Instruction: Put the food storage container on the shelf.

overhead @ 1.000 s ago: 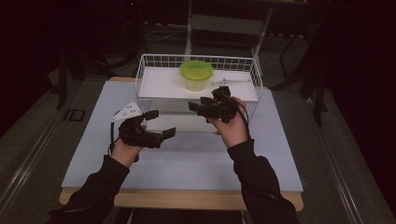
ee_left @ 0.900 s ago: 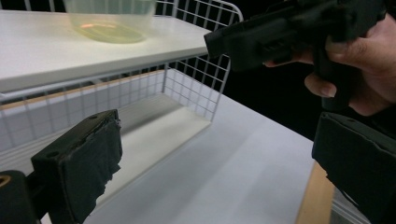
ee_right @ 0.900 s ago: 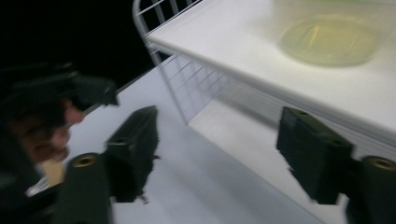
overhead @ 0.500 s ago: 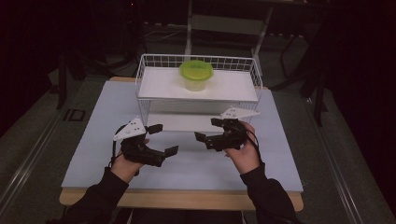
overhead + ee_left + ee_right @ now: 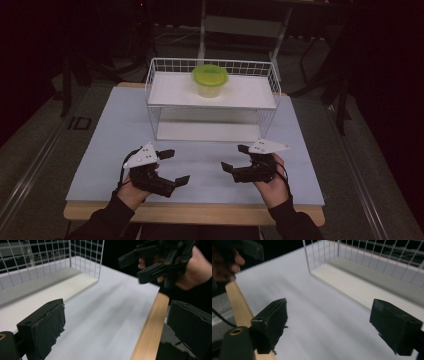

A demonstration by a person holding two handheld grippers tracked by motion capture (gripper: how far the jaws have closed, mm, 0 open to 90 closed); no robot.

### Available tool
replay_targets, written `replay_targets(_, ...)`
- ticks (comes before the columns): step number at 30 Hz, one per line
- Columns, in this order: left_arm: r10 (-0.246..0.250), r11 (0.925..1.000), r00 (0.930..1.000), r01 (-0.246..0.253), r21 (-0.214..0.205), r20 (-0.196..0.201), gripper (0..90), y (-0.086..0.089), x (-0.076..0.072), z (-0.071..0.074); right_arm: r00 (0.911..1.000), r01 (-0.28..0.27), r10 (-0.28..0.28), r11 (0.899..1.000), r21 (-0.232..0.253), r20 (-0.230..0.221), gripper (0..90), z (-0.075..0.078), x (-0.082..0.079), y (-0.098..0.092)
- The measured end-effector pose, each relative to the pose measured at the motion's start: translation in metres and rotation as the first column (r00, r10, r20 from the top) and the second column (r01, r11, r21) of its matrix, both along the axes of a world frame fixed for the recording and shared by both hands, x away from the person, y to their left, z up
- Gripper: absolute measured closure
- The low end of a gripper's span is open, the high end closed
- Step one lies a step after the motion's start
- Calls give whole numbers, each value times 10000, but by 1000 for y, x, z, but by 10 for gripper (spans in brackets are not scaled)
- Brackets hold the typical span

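Green-lidded container (image 5: 210, 80) sits on the upper shelf of a white wire rack (image 5: 165, 95), seen from the high view. Near the surface (image 5: 115, 130) front edge, left gripper (image 5: 172, 166) and right gripper (image 5: 235, 158) hover empty, jaws apart; the right's were just opening.

Right gripper (image 5: 236, 159): formerly raised at the front of the wire rack (image 5: 212, 98), close under the green-lidded container (image 5: 210, 80); now drawn back and lowered over the near part of the white table mat (image 5: 200, 165), well apart from the rack. Its jaws have just been opening and stand wide, nothing between them. Left gripper (image 5: 176, 166): moved nearer the table's front edge and lower, jaws wide apart and empty.
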State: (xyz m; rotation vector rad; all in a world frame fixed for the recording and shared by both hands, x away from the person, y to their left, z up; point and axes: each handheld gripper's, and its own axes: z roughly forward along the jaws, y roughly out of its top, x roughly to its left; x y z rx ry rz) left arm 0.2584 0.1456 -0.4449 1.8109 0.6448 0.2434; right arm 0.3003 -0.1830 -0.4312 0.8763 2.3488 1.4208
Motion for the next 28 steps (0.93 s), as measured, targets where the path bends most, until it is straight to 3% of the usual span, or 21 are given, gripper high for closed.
replay_targets(3, 29, 9999, 9999, -26, 164, -135, 27, 6, -1, -8, 9998, 180, -180, 9997, -139, 6, 142, -5, -3, -6)
replay_targets(4, 32, 9998, 9999, -28, 209, -148, 27, 9, -1, -11, 9993, 262, -262, 9997, -3, -260, 141, -14, -7, -14)
replay_targets(8, 218, 9983, 9995, -206, 540, -226, 27, 19, -2, -22, 9977, 422, -437, 9986, -304, -516, 141, -27, -13, -24)
replay_targets(16, 737, 9949, 9953, -690, 733, -633, 27, 36, -1, -46, 9956, 723, -746, 9965, -423, -562, 140, -39, -23, -42)
replay_targets(21, 822, 9951, 9940, -779, 608, -726, 27, 39, 0, -50, 9968, 698, -724, 9949, -724, -337, 141, -43, -26, -50)
replay_targets(28, 800, 9963, 9934, -771, 379, -817, 27, 40, 0, -51, 9967, 642, -670, 9960, -614, -453, 141, -47, -24, -52)
